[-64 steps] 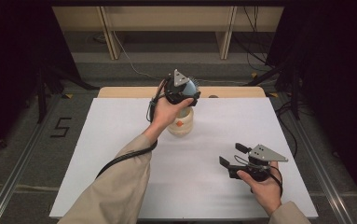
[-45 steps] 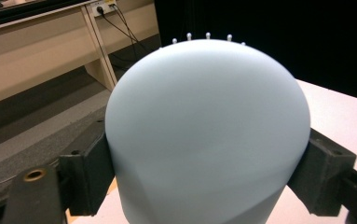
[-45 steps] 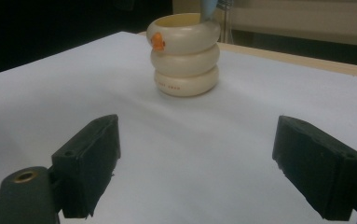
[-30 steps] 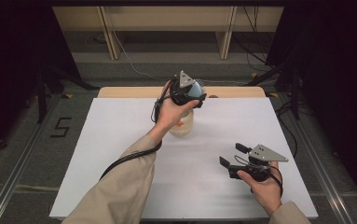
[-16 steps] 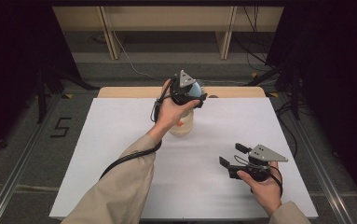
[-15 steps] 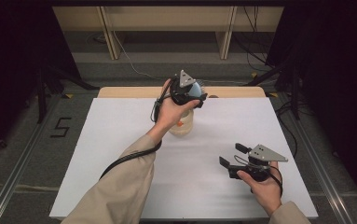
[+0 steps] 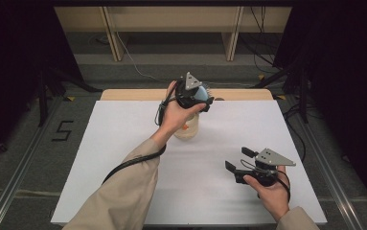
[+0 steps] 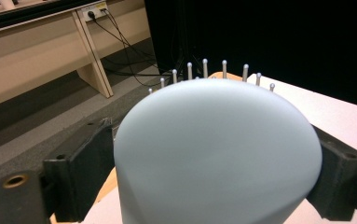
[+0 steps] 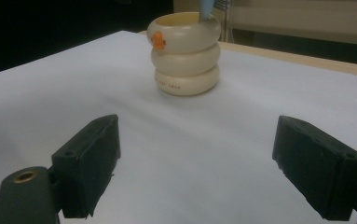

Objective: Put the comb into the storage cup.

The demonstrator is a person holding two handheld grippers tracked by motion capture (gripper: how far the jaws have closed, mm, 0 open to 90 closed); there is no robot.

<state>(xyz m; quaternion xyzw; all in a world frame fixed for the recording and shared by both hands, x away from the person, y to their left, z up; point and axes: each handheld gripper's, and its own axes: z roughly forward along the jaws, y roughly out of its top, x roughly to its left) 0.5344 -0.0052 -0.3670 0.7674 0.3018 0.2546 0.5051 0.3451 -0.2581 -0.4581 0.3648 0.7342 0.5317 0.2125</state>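
The left gripper [image 7: 198, 96] clasps a pale blue, domed hairbrush [image 8: 213, 149] above the cream ringed ceramic holder [image 9: 185, 53] at the white table's [image 7: 123, 143] far edge, apparently lowering it in (jaws just easing apart). The right gripper [image 7: 241, 160] rests wide open, empty, well apart.

The worktop [image 7: 123, 143] carries a white sheet; a strip of bare wood [image 7: 133, 94] shows along its far edge. Beyond it stands a long pale wooden bench [image 7: 171, 19] on two slanted legs, with cables [image 7: 138, 67] trailing across the grey carpet [image 7: 171, 72] beneath it. A power strip [image 8: 94, 10] sits on the bench. On the floor at the left, the numeral 5 [image 7: 62, 130] is marked in black tape. Metal rails [image 7: 13, 182] run along the floor on both sides. Dark stands [image 7: 42, 91] flank the far corners.
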